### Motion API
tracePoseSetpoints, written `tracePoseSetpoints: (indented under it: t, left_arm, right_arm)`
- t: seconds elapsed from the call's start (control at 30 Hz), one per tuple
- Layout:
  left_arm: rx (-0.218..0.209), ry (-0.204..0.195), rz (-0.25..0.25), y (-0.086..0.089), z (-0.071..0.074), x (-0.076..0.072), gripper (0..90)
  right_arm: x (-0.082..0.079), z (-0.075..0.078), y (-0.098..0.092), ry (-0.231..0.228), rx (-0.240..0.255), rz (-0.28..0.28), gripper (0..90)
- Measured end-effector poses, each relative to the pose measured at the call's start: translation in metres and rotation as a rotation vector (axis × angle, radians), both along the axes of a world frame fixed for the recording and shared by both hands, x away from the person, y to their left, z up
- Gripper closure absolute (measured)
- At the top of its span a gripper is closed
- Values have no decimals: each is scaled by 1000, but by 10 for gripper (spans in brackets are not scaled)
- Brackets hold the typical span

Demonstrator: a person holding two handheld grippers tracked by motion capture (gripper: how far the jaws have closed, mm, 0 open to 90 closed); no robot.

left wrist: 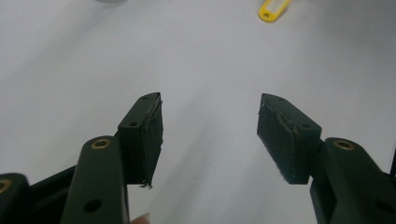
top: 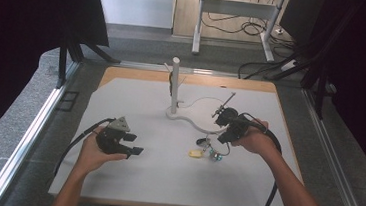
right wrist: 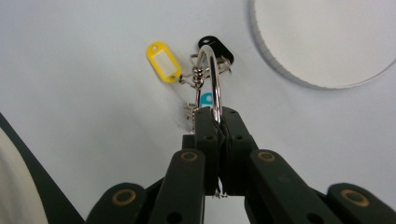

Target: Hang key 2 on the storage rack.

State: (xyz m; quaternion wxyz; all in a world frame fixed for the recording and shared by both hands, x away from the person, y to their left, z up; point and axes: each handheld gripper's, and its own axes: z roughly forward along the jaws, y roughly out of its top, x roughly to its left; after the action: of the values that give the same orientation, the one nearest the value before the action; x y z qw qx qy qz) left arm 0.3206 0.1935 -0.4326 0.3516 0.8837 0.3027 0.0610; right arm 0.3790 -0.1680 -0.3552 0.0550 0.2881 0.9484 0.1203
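Right gripper [right wrist: 218,122] is clamping the key ring [right wrist: 214,77] (yellow tag [right wrist: 163,61] dangling); left gripper [left wrist: 209,135] is resting with jaws apart, holding nothing.

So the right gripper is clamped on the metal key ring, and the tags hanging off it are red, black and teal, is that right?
Not quite: the red is wrong. The right gripper is shut on the metal key ring, but the right gripper view shows a yellow tag, a black tag and a teal tag.

Soft even light (dark, dim edges)
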Motion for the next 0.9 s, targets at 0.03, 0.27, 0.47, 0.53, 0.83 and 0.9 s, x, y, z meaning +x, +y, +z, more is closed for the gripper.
tracePoseSetpoints:
  t: [0.03, 0.27, 0.47, 0.53, 0.83, 0.9]
  left_arm:
    - [1, -1, 0, 0, 0, 0, 415]
    - [3, 0, -3, 0, 0, 0, 415]
    - [10, 4, -6, 0, -1, 1, 415]
    - [10, 3, -7, 0, 0, 1, 415]
    - [5, 0, -6, 1, 1, 1, 415]
    - [5, 0, -6, 1, 1, 1, 415]
  right_arm:
    - [0, 2, 0, -4, 2, -6, 871]
    - [5, 15, -3, -21, 8, -12, 871]
    - [15, 29, -4, -39, 9, -30, 872]
    - [18, 33, -4, -47, 15, -34, 872]
    - [30, 46, -5, -39, 85, -52, 872]
    - [32, 48, -5, -37, 106, -57, 872]
